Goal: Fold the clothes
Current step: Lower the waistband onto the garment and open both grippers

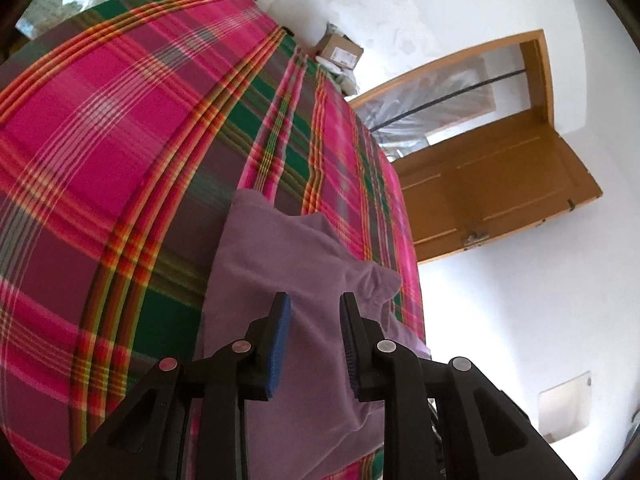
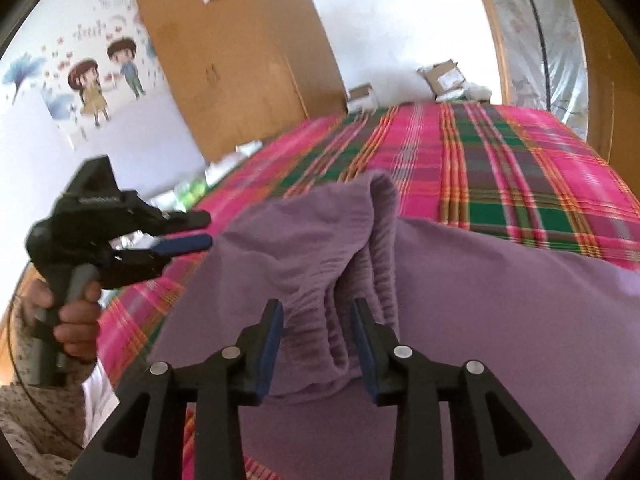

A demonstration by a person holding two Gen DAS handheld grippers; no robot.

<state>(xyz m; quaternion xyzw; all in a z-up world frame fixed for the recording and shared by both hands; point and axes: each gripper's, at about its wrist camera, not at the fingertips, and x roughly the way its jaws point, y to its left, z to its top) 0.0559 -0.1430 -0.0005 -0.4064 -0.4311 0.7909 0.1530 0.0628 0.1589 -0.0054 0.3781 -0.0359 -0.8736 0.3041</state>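
A purple garment [image 1: 280, 280] lies on the bed's plaid pink and green sheet [image 1: 120, 140], near the bed's edge. My left gripper [image 1: 315, 300] hovers over it with its blue pads apart and nothing pinched. In the right wrist view the same left gripper [image 2: 200, 232] sits off the garment's left edge, held by a hand [image 2: 76, 320]. The garment [image 2: 480, 300] is bunched there, its ribbed elastic band [image 2: 376, 240] standing up in folds. My right gripper [image 2: 318, 312] is open, and a fold of that band lies between its jaws without being pressed.
Most of the plaid sheet [image 2: 520, 160] beyond the garment is bare. A wooden wardrobe [image 2: 240, 60] stands at the far left of the bed. Cardboard boxes [image 2: 444, 74] sit past the far edge. An open wooden door [image 1: 500, 184] is to the right of the bed.
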